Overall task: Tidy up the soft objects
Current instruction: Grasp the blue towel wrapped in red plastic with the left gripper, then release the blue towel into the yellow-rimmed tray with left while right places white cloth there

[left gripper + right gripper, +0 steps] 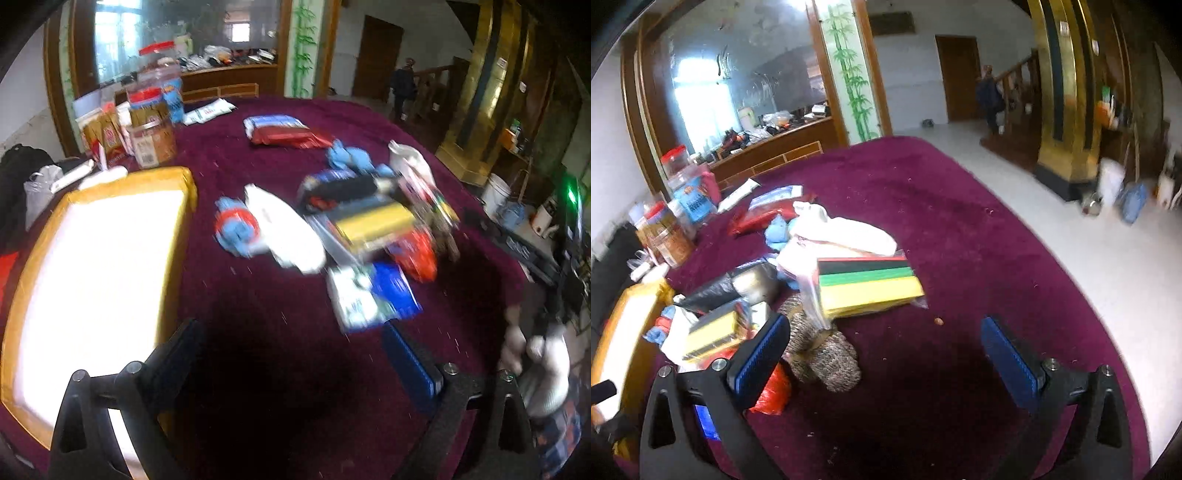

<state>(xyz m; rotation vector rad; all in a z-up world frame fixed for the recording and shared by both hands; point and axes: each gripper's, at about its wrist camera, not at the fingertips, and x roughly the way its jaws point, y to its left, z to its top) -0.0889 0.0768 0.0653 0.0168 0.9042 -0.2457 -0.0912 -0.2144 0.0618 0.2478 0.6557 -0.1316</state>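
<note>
A heap of soft packs and cloths lies on the maroon tablecloth (pixel 258 288). In the left wrist view it holds a white cloth (pixel 288 229), a blue and red bundle (pixel 236 229), a yellow-striped pack (pixel 373 221) and a blue and white packet (pixel 373 295). My left gripper (pixel 295 354) hovers open over bare cloth, nothing between its fingers. In the right wrist view, a bagged pack with black, green and yellow stripes (pixel 868 288), a brown knitted item (pixel 823 354) and a white cloth (pixel 849 229) lie ahead. My right gripper (pixel 886 350) is open and empty; its left finger (pixel 764 350) hangs beside the knitted item.
An open yellow cardboard box (pixel 96 280) with a bright white inside stands at the left. Snack jars (pixel 155 110) crowd the far left of the table. A gloved hand (pixel 535 369) shows at the right edge. The round table's edge (pixel 1071 280) drops to a pale floor.
</note>
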